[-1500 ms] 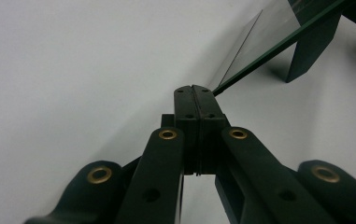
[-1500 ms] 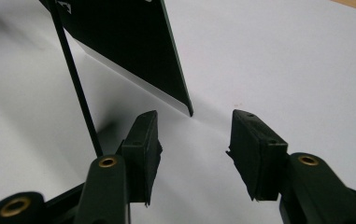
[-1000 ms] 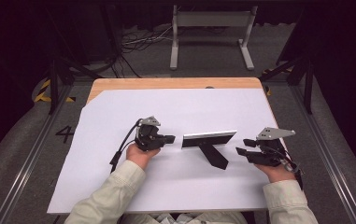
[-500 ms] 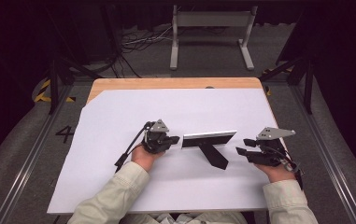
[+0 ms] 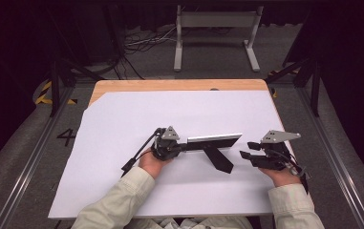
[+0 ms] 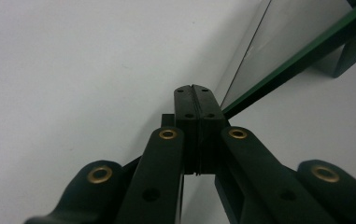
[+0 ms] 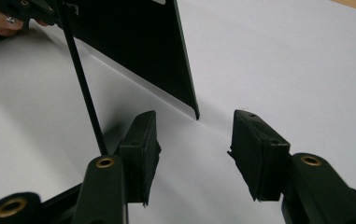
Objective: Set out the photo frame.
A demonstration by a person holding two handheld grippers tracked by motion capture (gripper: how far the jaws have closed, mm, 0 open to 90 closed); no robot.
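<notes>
A flat panel [image 5: 213, 139] with a silvery top edge stands upright on the white tabletop [image 5: 122, 119], propped by a black leg [image 5: 219, 160] that slants toward me. My left gripper [image 5: 182, 147] is shut, with its tips at the panel's left end. In the left gripper view the pads [image 6: 193, 91] press together, and the panel's glass face [image 6: 278, 42] and green edge run off to the upper right. My right gripper [image 5: 246, 150] rests open on the table, right of the leg. In the right gripper view its jaws [image 7: 194, 140] are apart with nothing between them, facing the dark panel [image 7: 133, 42].
A strip of wooden tabletop [image 5: 170, 85] shows along the far edge. Beyond it, a grey metal stand [image 5: 215, 28] and cables [image 5: 141, 43] lie on the floor. Rails run along both sides of the table. A "4" [image 5: 66, 137] is marked on the floor at the left.
My left gripper has slid right across the table until its shut tips reached the panel's left end. The right gripper and the panel have stayed put.
</notes>
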